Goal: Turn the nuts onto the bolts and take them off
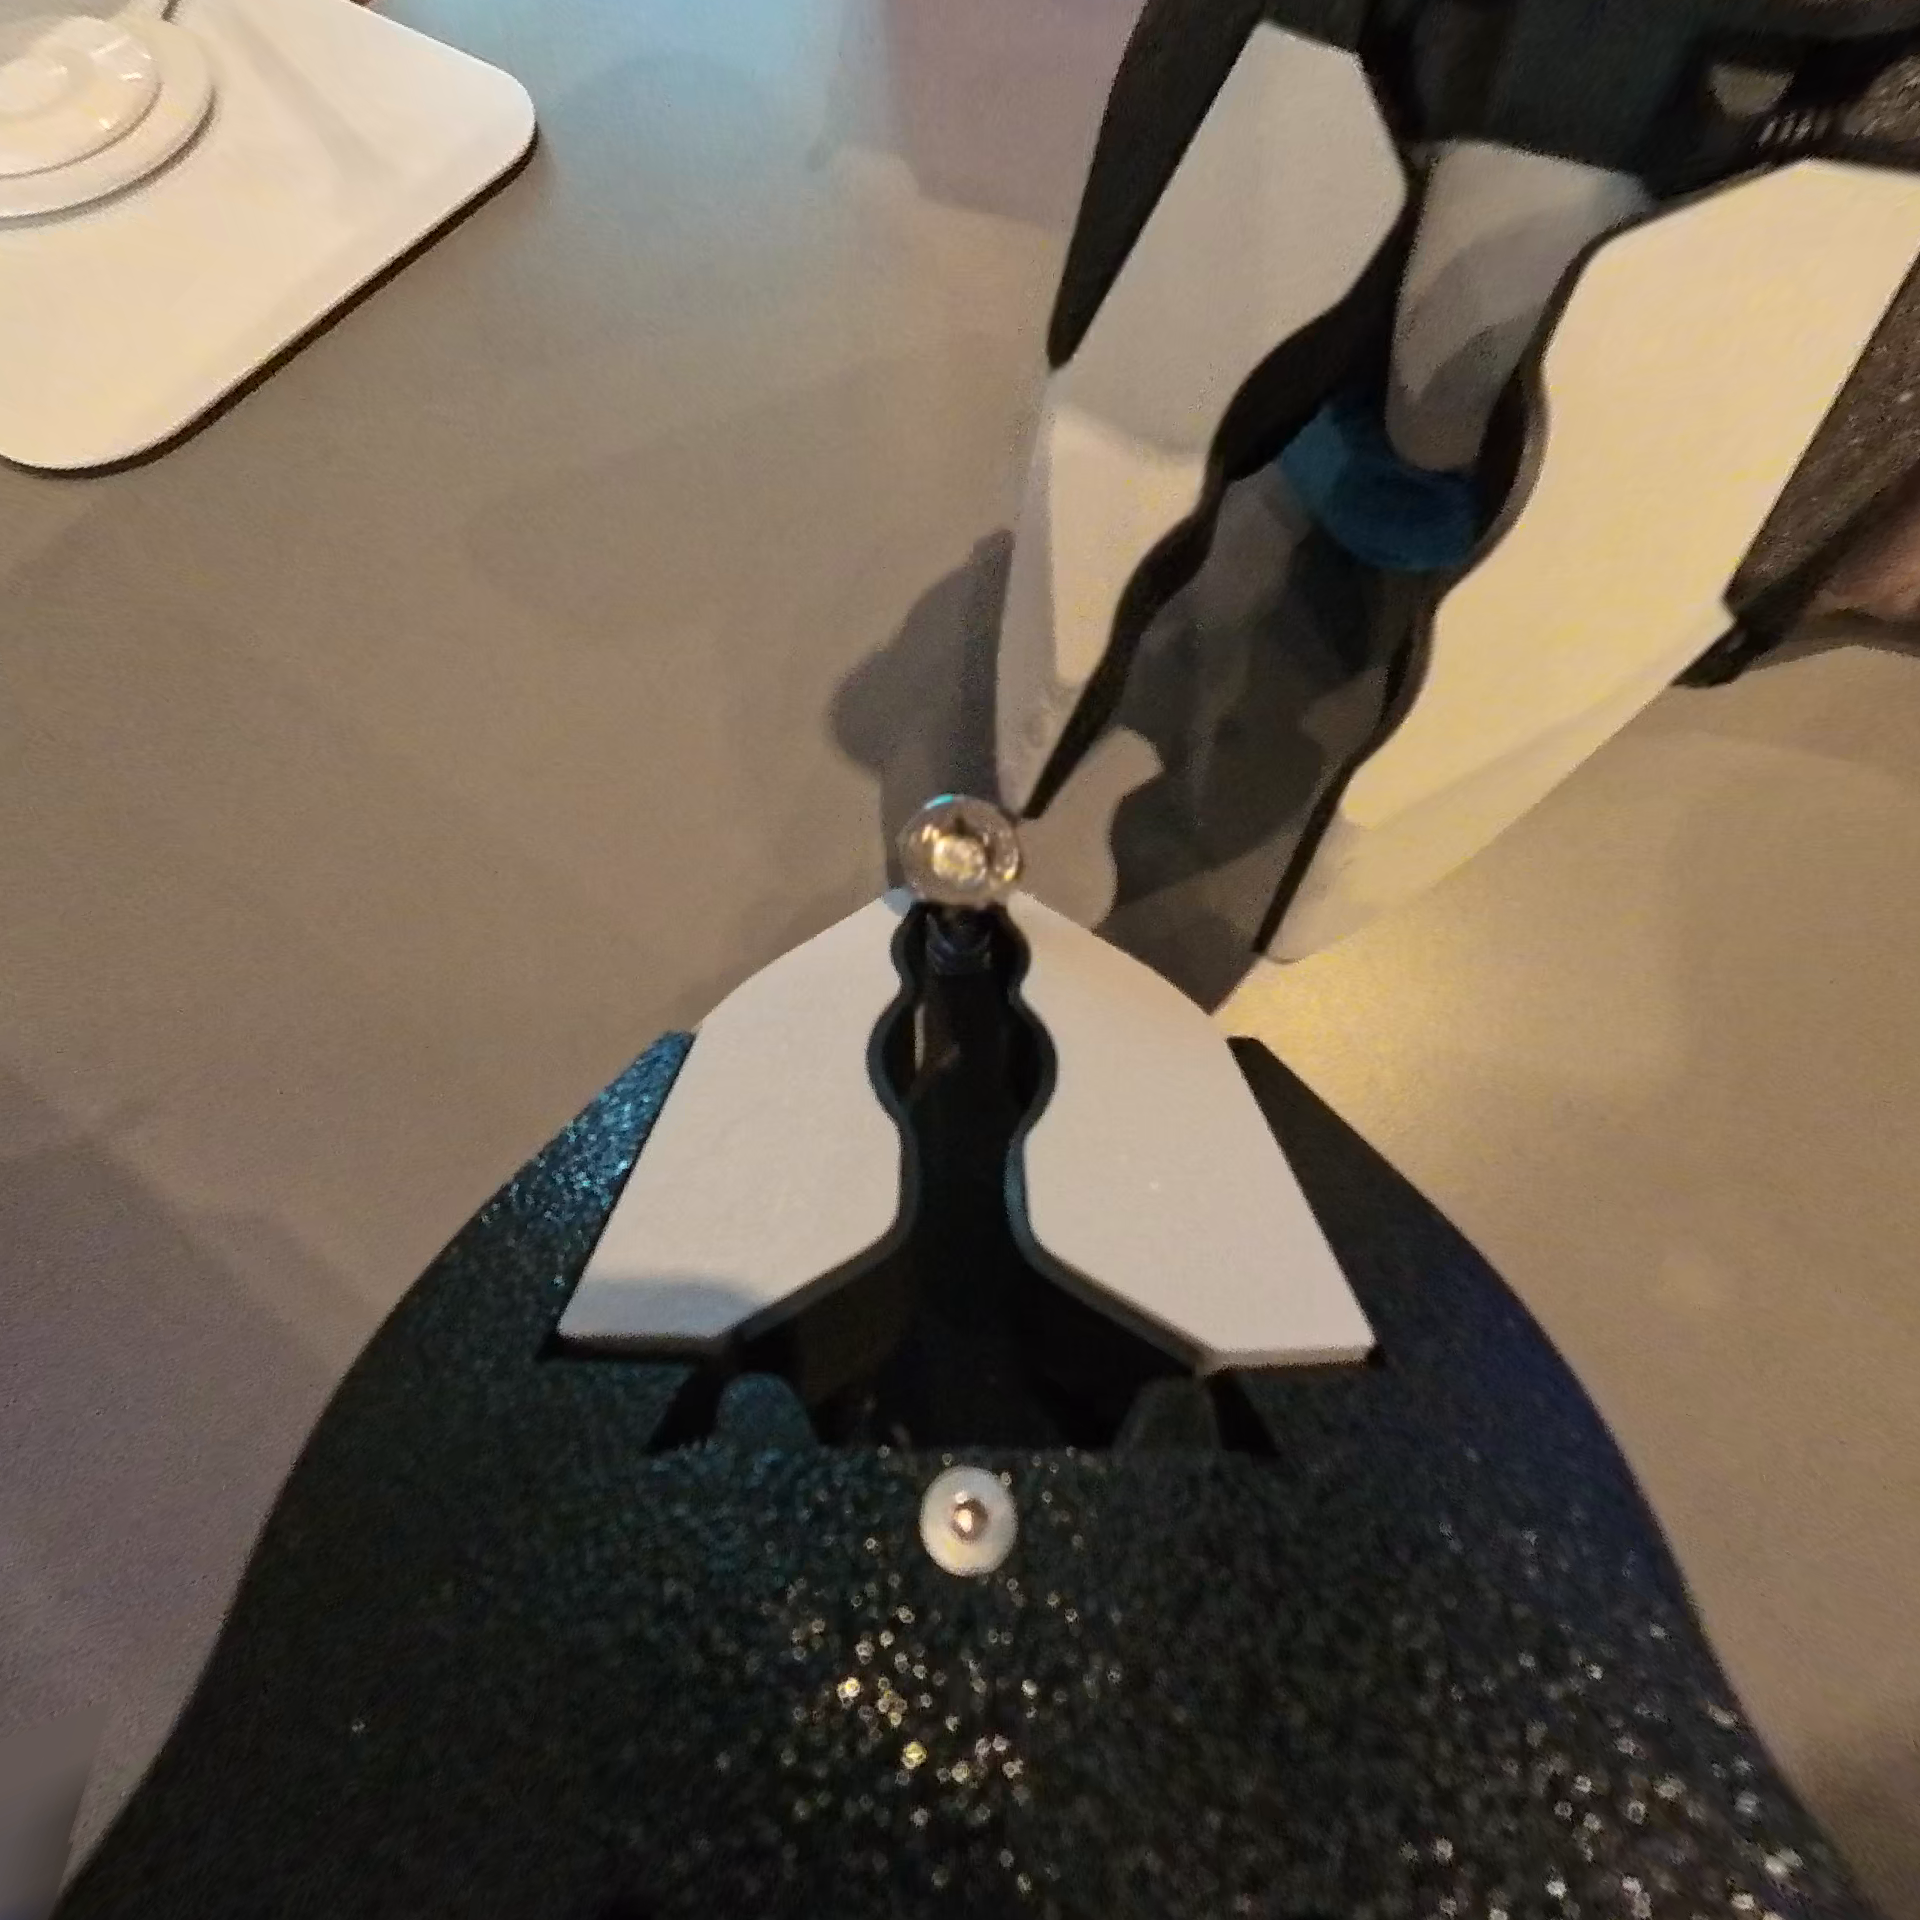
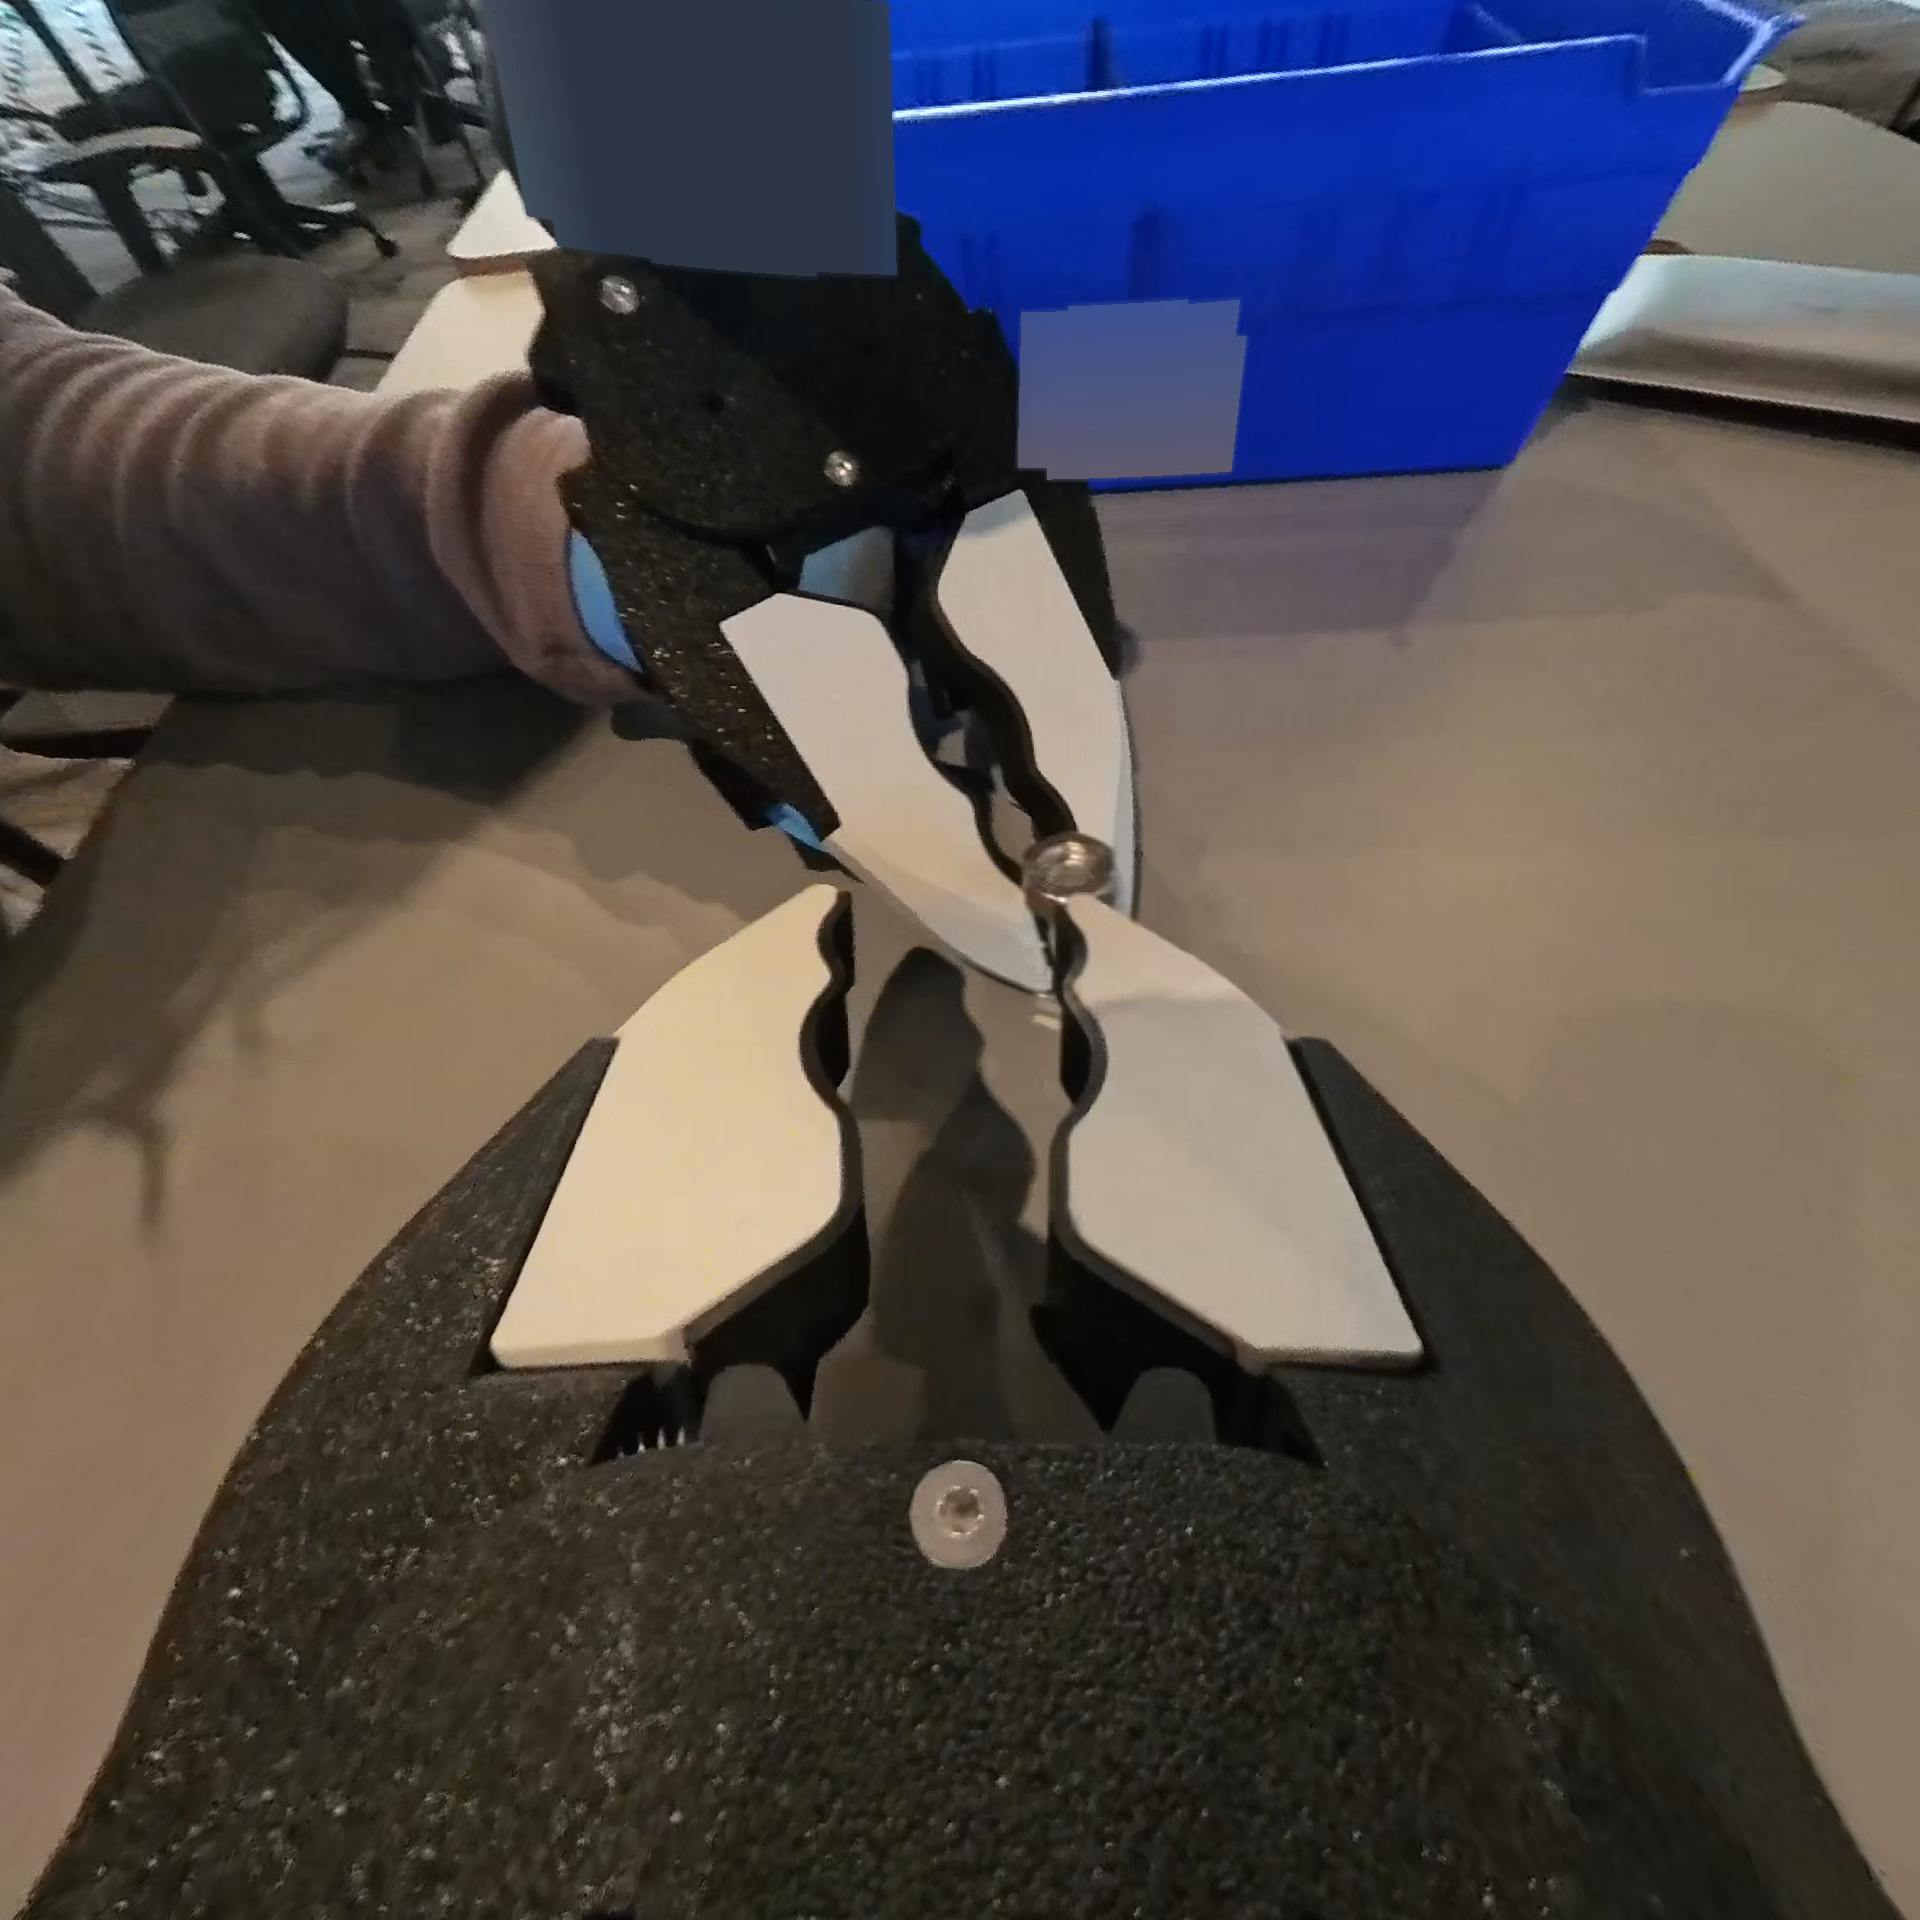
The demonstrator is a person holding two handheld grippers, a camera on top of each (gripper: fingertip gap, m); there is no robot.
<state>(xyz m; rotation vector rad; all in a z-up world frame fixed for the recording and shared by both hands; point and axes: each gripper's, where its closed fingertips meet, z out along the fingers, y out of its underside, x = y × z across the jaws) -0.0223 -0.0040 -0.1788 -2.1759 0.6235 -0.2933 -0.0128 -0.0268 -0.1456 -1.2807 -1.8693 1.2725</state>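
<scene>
Left gripper (image 1: 958, 914) body fills the near frame, black textured, grey fingers nearly closed at the tips, pinching a bolt (image 1: 957, 854) by its dark shank. Bolt head sits just past the fingertips, silver, socket facing the camera. In the right wrist view that bolt (image 2: 1067, 871) shows tip-side between the same pinched fingers.

Right gripper (image 2: 956, 940) comes in from ahead and to the right of the left one, fingers spread well apart, nothing clearly clamped between them. One of its fingertips (image 1: 1023, 769) is touching or just beside the bolt head, can't tell which. Nut not identifiable in either view.

Grey table (image 1: 416, 675) under both. Blue bin (image 2: 1351, 260) stands well beyond the left gripper in the right wrist view. White board (image 1: 208, 260) lies far ahead-left of the left gripper, with a pale round item (image 1: 83, 104) on it. Person's sleeve (image 2: 229, 499) behind the left gripper.
</scene>
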